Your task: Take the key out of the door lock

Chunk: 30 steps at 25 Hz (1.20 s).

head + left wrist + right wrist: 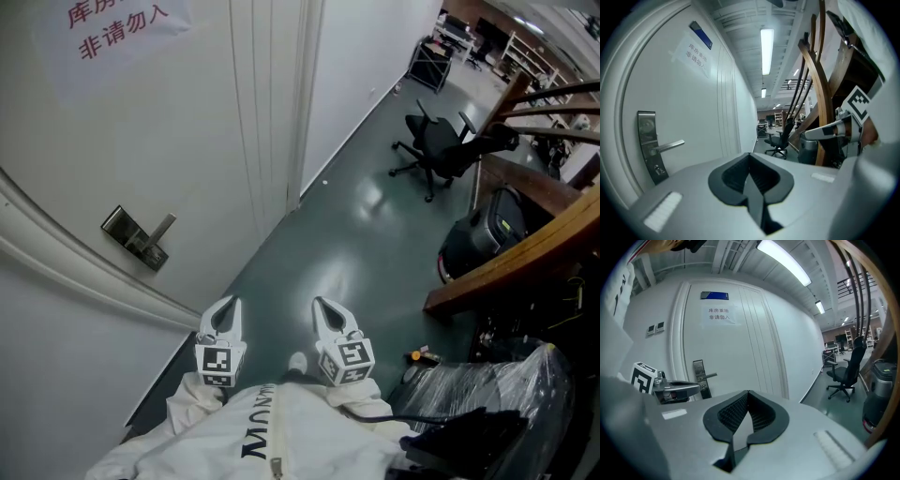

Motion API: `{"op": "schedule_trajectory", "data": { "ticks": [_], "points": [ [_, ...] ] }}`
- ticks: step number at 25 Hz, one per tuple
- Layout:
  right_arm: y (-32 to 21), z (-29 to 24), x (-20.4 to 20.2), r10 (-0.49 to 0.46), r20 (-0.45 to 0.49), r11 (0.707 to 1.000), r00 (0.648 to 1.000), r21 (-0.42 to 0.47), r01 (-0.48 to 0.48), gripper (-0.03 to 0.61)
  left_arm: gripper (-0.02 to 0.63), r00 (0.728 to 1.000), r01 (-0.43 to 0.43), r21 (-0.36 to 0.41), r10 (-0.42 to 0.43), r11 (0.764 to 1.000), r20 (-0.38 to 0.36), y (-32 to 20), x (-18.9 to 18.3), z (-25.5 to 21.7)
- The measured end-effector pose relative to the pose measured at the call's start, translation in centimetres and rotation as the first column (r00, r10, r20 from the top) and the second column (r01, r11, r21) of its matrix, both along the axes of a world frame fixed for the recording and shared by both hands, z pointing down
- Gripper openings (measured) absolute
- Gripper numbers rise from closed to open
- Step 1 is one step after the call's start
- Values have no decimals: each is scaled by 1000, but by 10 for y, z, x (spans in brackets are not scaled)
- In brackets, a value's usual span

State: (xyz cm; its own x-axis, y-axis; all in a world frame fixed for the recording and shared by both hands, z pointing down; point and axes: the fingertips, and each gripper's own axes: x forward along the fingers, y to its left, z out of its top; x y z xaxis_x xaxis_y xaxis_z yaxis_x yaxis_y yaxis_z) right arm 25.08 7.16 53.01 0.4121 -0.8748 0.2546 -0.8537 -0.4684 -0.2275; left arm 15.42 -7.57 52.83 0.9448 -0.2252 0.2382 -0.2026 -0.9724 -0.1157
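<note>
The white door [112, 141] stands at the left, with a steel lock plate [134, 239] and lever handle [160, 228]. The keyhole [657, 168] sits under the lever [670, 146]; I cannot tell whether a key is in it. Both grippers hang low near the person's body, well away from the lock. The left gripper [226, 315] is shut with nothing in it, its pads meeting in the left gripper view [751, 174]. My right gripper [327, 317] is also shut and empty [747, 416]. In the right gripper view the lock plate [700, 379] shows behind the left gripper [675, 389].
A paper notice [112, 28] with red characters hangs on the door. A black office chair [441, 150] stands on the dark green floor at the back right. A wooden stair beam [525, 253], a black bin [478, 239] and a plastic-wrapped bundle [487, 384] crowd the right side.
</note>
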Motion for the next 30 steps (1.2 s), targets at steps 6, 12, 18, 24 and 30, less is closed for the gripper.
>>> {"op": "schedule_trajectory", "data": {
  "ticks": [6,12,18,24,30],
  "points": [
    [4,5,60,-27,-6,1000,1000,8,27,0,0,999,35,23,-35,999,-5,1,51,-5],
    [-28,16,83,-135,-9,991,991,5,135,0,0,990,140,46,-141,989,17,-17,52,-1],
    [-103,18,56,-346,-9,938,938,13,346,0,0,931,361,70,-364,930,26,-70,-2,-2],
    [-178,11,5,-538,-23,842,842,7,539,0,0,794,606,76,-608,792,5,-118,-82,-3],
    [-238,-3,-28,-646,-53,763,761,-14,646,0,0,700,714,52,-713,698,-35,-154,-119,-10]
  ]
}}
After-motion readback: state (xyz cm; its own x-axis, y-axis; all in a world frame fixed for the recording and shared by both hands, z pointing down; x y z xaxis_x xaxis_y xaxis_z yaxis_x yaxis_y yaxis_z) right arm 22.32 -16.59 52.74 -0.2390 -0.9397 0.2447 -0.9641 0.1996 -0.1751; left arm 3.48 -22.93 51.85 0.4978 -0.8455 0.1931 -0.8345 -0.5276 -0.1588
